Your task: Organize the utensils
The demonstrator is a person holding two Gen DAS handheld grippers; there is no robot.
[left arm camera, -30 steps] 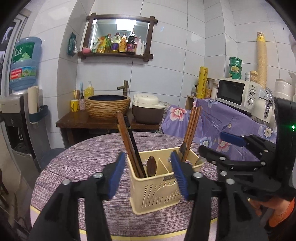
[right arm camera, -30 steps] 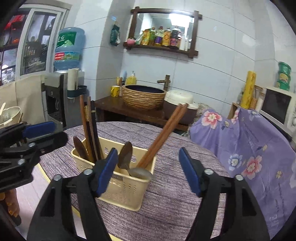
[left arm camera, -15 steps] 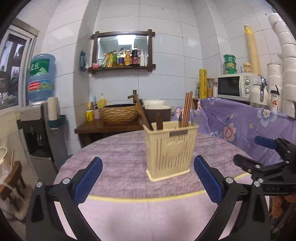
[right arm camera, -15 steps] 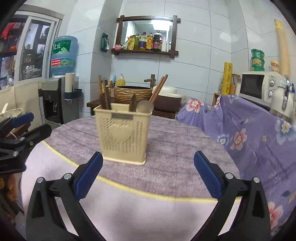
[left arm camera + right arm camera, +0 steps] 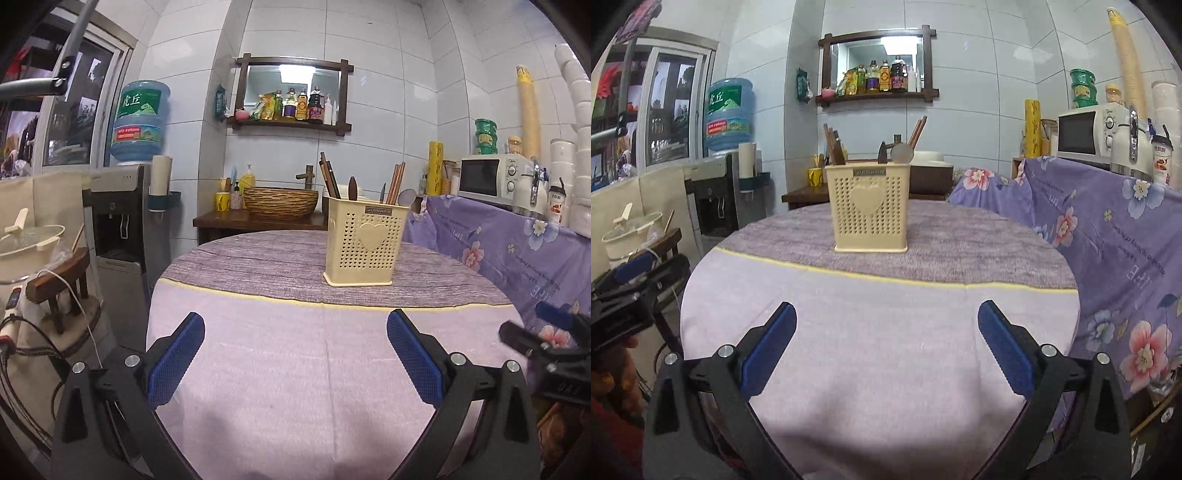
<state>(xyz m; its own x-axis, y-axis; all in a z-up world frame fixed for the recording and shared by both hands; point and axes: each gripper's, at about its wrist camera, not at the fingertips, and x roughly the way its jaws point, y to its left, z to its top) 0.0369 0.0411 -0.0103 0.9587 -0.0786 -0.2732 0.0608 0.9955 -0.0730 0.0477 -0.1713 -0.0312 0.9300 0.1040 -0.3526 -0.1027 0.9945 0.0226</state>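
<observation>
- Standing on the round bench [image 5: 280, 354], the cream plastic caddy [image 5: 364, 245] is well ahead of both tongs, a little right of the left tongs [image 5: 295, 354] and a little left of the right tongs [image 5: 886, 347].
- Both tongs are wide apart with nothing between the blue pads; their jaws have just been opening.
- I judge the caddy light and stiff, but its perforated walls are thin; take it at the rim, not too hard.
- The chopsticks [image 5: 395, 182] are stiff, smooth and slippery, so pinch them at mid-shaft.
- The spoons [image 5: 899, 152] look light; hold them by the neck.
</observation>
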